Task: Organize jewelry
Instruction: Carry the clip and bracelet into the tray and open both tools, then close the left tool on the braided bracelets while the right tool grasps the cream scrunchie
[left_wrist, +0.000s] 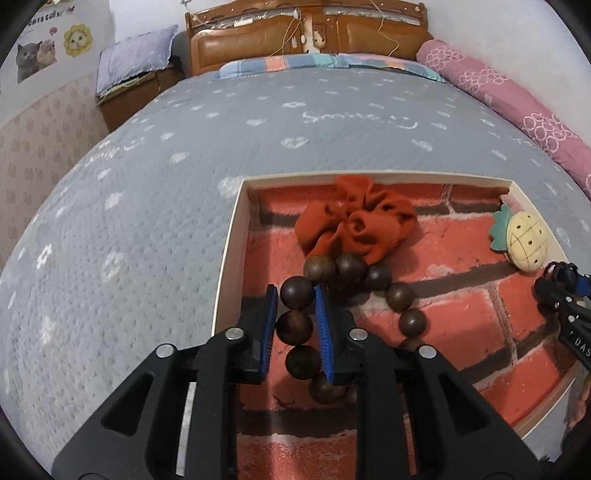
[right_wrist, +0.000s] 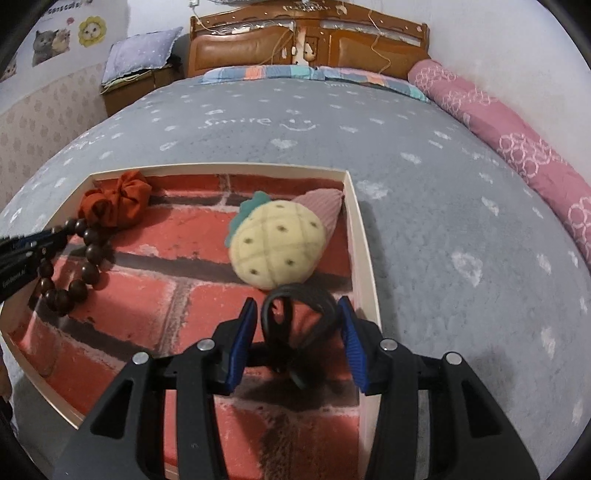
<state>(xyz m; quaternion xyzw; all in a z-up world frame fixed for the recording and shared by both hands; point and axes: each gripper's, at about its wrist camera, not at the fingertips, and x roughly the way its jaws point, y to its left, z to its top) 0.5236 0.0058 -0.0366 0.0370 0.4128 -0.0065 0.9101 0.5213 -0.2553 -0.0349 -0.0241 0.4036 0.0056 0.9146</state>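
In the brick-lined tray (left_wrist: 229, 258) on the grey bedspread (left_wrist: 147, 184), the left gripper (left_wrist: 295, 295) clamps the wooden bead bracelet (left_wrist: 295, 291), an orange scrunchie (left_wrist: 354, 225) crowding it at twelve o'clock. Rightward, the right gripper (right_wrist: 297, 304) pinches a black hair tie (right_wrist: 295, 314), a pineapple plush (right_wrist: 277, 245) blocking at eleven o'clock.

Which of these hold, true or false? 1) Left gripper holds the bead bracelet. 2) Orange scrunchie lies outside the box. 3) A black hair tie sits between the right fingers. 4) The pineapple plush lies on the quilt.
1) True: left gripper is shut on the bead bracelet.
2) False: the orange scrunchie lies inside the box, at its far end.
3) True: the black hair tie is in the right gripper.
4) False: the pineapple plush lies in the box.
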